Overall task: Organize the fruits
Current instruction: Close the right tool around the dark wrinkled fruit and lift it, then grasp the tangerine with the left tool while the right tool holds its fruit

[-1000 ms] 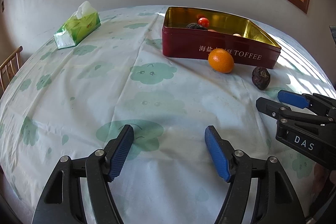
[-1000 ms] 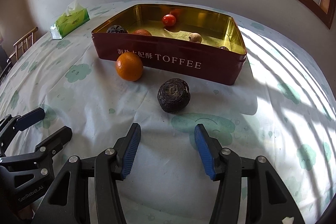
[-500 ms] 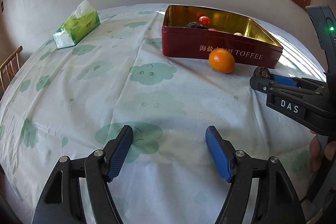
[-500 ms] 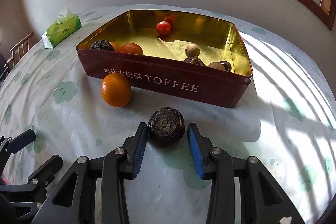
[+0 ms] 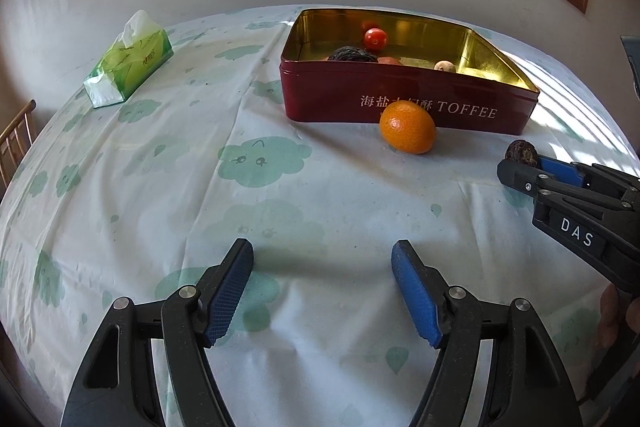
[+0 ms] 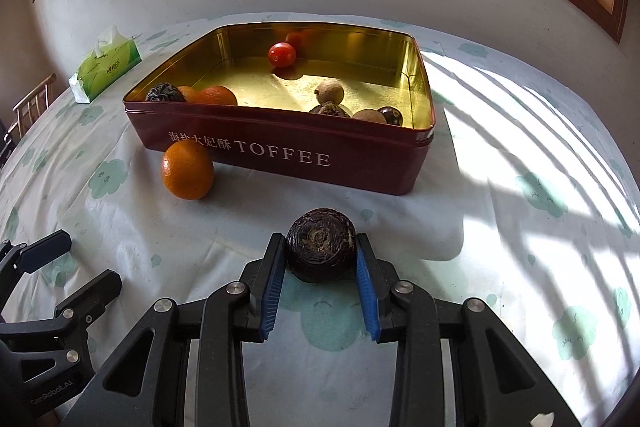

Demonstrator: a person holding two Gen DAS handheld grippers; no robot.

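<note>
My right gripper [image 6: 320, 255] is shut on a dark wrinkled fruit [image 6: 321, 243] and holds it in front of the red TOFFEE tin [image 6: 288, 157]. The fruit also shows in the left wrist view [image 5: 521, 151], at the tips of the right gripper [image 5: 520, 167]. An orange [image 6: 187, 169] lies on the cloth against the tin's front wall; it shows in the left wrist view too [image 5: 407, 127]. The tin holds a cherry tomato [image 6: 282, 53], oranges, a dark fruit and several small brown fruits. My left gripper [image 5: 322, 283] is open and empty over the cloth.
A green tissue pack [image 5: 128, 65] lies at the far left of the table. A wooden chair back [image 5: 16, 135] stands past the left edge. The wall and window sill rise behind the tin. Sunlit stripes fall on the cloth [image 6: 540, 147] to the right.
My right gripper has closed on the dark wrinkled fruit and moved forward toward the tin. The left gripper has stayed open and nearly still.
</note>
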